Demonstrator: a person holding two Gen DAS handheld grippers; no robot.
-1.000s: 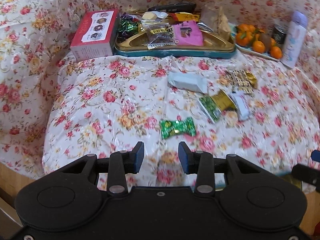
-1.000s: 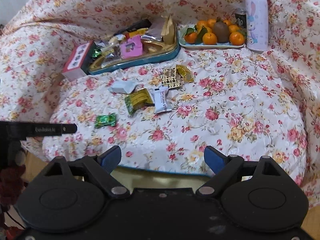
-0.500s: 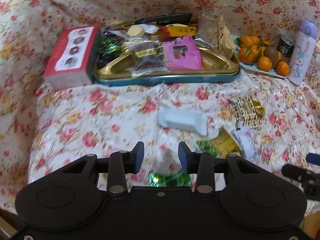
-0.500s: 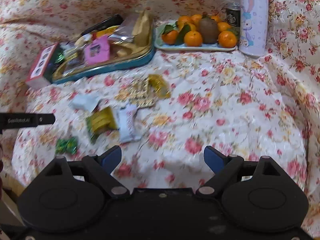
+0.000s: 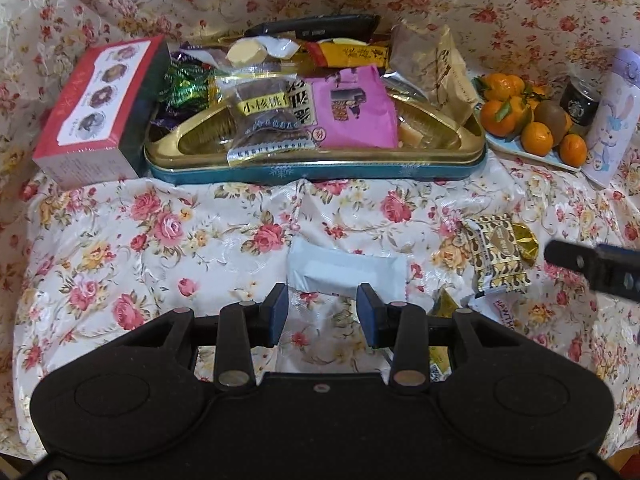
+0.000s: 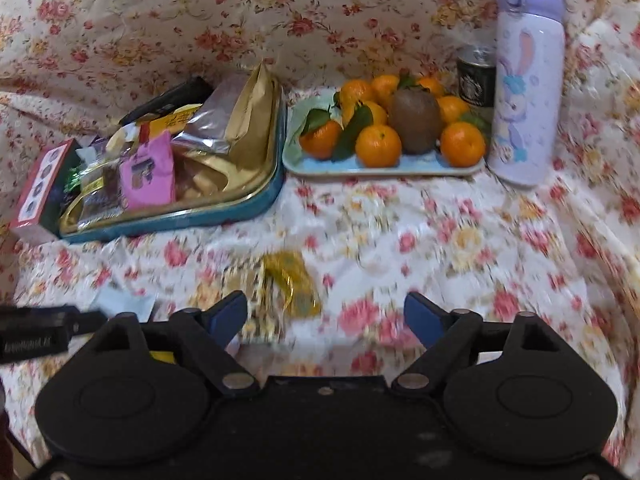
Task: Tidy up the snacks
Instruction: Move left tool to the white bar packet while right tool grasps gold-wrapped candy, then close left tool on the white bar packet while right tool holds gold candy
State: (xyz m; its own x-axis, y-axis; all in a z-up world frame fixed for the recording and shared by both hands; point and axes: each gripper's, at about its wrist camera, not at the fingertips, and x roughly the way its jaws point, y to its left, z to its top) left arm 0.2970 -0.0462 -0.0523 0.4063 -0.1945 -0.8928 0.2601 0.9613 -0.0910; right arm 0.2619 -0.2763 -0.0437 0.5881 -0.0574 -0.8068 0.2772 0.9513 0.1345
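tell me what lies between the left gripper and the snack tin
In the left wrist view, a pale blue-white packet lies just ahead of the left gripper; beyond it only bare floral cloth reaches the tin.

A floral cloth (image 5: pixel 168 224), white with pink roses and yellow blooms, covers the whole surface ahead of the claw and climbs behind it as a creased, draped backdrop (image 6: pixel 168 28) that fills the far side of both views. To the right of the claw in the right wrist view the same cloth rises in a bunched fold (image 6: pixel 604 92), so the covered surface sits enclosed by fabric on three sides. The light is warm and even, giving the satin weave a soft sheen, and at the lower left corner of the left wrist view a sliver of brown wood (image 5: pixel 9 465) shows below the cloth's edge.
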